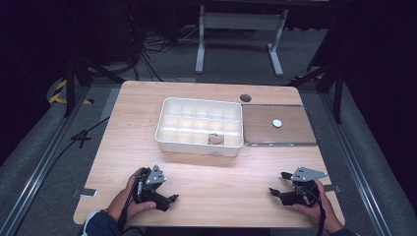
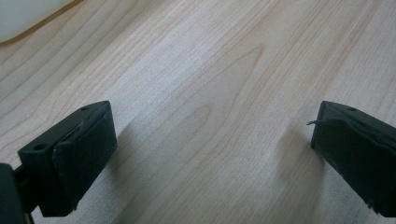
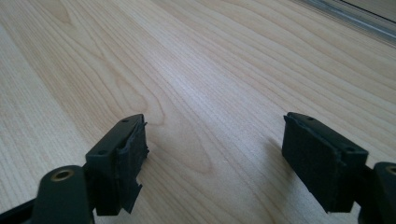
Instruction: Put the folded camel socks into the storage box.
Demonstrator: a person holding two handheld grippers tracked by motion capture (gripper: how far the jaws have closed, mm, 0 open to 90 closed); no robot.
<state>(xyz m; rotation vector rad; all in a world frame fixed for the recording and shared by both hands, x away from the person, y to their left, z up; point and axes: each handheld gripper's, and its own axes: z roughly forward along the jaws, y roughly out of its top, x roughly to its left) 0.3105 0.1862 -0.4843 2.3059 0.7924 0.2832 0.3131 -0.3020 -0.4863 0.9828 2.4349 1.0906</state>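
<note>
Currently both the left gripper (image 1: 169, 199) and right gripper (image 1: 276, 184) rest with jaws apart, empty, on the worktop (image 1: 216, 177) at lower frame, below the white compartment tray (image 1: 199, 145).

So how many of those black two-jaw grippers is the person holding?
2. The left black two-jaw gripper rests near the wooden table's front-left edge; the right black two-jaw gripper near its front-right edge. Both stand open.

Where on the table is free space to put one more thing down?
Bare wood lies between the left tongs and right tongs, in front of the white divided box. Left of the box is free too. The clear lid crowds the right.
</note>
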